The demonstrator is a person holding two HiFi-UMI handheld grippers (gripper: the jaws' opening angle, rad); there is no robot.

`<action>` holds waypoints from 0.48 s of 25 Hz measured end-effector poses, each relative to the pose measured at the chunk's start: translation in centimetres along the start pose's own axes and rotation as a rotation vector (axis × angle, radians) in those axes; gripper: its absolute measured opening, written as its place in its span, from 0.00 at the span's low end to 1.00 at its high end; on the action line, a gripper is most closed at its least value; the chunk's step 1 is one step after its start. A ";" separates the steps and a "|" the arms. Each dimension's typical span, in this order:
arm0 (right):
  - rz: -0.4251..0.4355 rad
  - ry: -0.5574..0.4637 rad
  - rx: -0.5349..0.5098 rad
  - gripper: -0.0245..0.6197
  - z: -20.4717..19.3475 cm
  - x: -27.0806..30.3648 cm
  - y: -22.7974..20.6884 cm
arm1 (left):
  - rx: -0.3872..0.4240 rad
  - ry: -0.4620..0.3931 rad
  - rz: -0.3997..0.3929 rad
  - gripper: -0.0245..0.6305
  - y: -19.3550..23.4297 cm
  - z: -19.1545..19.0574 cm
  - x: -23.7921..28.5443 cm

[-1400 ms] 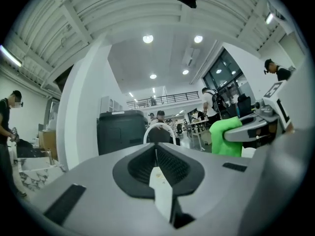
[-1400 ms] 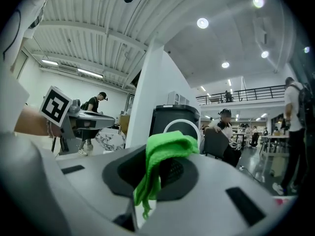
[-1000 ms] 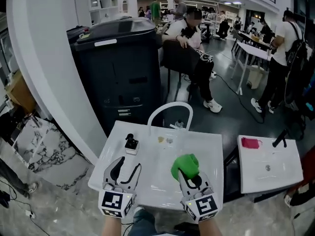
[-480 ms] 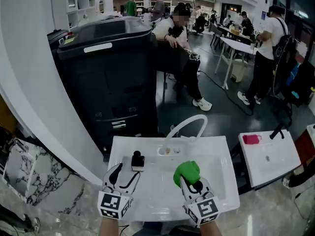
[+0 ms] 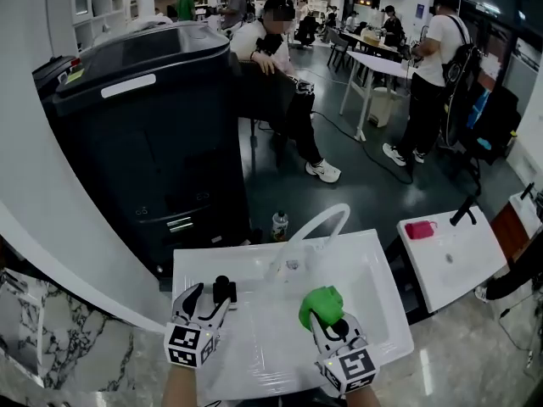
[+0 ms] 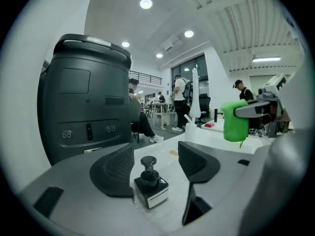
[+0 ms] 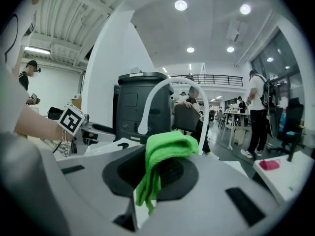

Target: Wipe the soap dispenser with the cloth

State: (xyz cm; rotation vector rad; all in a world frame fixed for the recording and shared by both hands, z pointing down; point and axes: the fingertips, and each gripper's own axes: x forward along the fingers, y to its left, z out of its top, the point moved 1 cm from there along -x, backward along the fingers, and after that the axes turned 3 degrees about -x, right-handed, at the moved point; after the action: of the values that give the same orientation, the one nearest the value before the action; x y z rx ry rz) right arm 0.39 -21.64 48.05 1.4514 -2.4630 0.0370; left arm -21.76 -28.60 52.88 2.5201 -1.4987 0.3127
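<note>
A small black soap dispenser (image 5: 222, 289) with a white label stands on the left side of the white sink top (image 5: 373, 291). My left gripper (image 5: 206, 300) is low beside it with its jaws freshly spread wide. In the left gripper view the dispenser (image 6: 150, 182) stands between the two dark fingers (image 6: 113, 171), and neither touches it. My right gripper (image 5: 330, 315) is shut on a folded green cloth (image 5: 321, 303), raised over the basin to the dispenser's right. The cloth (image 7: 162, 159) hangs out of the closed jaws in the right gripper view.
A white arched faucet (image 5: 321, 221) rises at the sink's back edge. Behind it stands a large black machine (image 5: 153, 117), with a bottle (image 5: 279, 225) on the floor. A second white sink (image 5: 454, 265) with a pink item (image 5: 418, 229) is at right. People and tables fill the room beyond.
My left gripper has moved forward and down until the dispenser stands between its jaws, which are wider apart. The right gripper with the cloth shifted slightly forward.
</note>
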 end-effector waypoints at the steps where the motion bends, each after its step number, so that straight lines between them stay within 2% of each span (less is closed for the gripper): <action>1: 0.003 0.008 0.009 0.11 -0.3 0.4 0.1 | 0.003 0.022 -0.006 0.48 0.4 -0.6 0.5; 4: 0.016 0.044 0.017 0.11 -1.2 1.5 0.2 | 0.004 0.072 -0.013 0.48 1.2 -2.4 1.7; 8: 0.001 0.088 0.023 0.11 -2.6 1.8 -1.1 | -0.008 0.111 -0.046 0.46 0.6 -4.3 4.5; 12: 0.000 0.118 0.039 0.11 -4.0 2.7 -1.6 | -0.016 0.137 -0.046 0.44 1.3 -5.7 6.5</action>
State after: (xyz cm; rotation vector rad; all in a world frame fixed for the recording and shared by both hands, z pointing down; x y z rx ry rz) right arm 1.44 -24.11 52.39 1.4224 -2.3798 0.1662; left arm -20.33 -33.09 60.26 2.4617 -1.3853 0.4539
